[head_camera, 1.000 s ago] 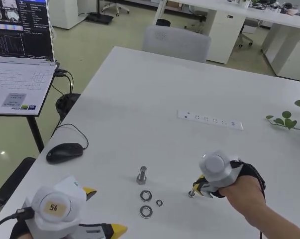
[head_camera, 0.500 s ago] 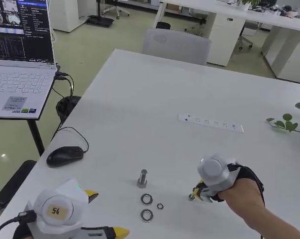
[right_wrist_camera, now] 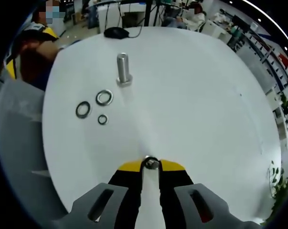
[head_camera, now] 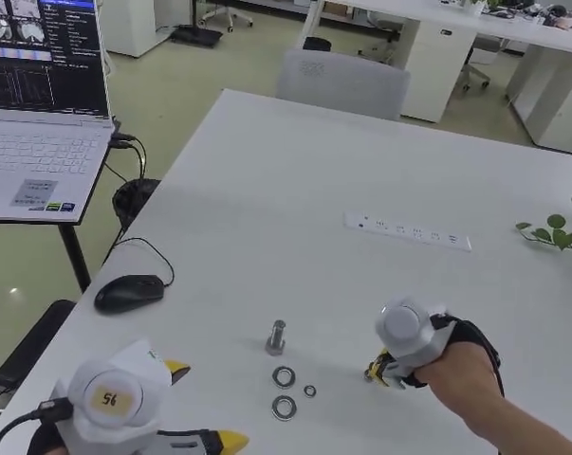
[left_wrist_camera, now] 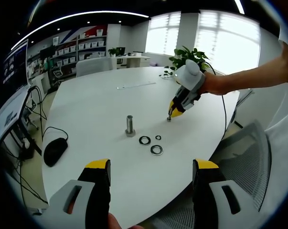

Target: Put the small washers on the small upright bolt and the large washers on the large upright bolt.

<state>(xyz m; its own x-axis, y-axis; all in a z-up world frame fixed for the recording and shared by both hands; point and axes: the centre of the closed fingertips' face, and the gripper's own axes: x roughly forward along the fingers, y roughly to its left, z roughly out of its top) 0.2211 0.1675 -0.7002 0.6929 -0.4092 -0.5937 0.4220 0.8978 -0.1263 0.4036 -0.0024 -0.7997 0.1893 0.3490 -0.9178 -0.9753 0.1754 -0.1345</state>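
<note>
The large upright bolt (head_camera: 277, 336) (left_wrist_camera: 130, 126) (right_wrist_camera: 122, 69) stands on the white table (head_camera: 295, 218). In front of it lie two large washers (head_camera: 284, 377) (head_camera: 285, 408) and one small washer (head_camera: 309, 391) (right_wrist_camera: 102, 119). To their right my right gripper (head_camera: 374, 373) (right_wrist_camera: 151, 167) points down at the table, shut on a small ring-shaped piece that looks like a small washer (right_wrist_camera: 151, 163). Just under its tips stands the small bolt (left_wrist_camera: 169, 118), largely hidden. My left gripper (head_camera: 202, 403) (left_wrist_camera: 151, 167) hovers open near the front edge with nothing between its fingers.
A black mouse (head_camera: 129, 292) and its cable lie at the table's left edge. A white power strip (head_camera: 407, 232) sits further back, with a plant (head_camera: 556, 232) at the far right. An open laptop (head_camera: 34, 114) stands on a stand to the left, and a grey chair (head_camera: 338, 81) beyond the table.
The head camera has shifted a little. My right gripper stays at the small bolt and my left gripper holds its place; the washers on the table have not moved.
</note>
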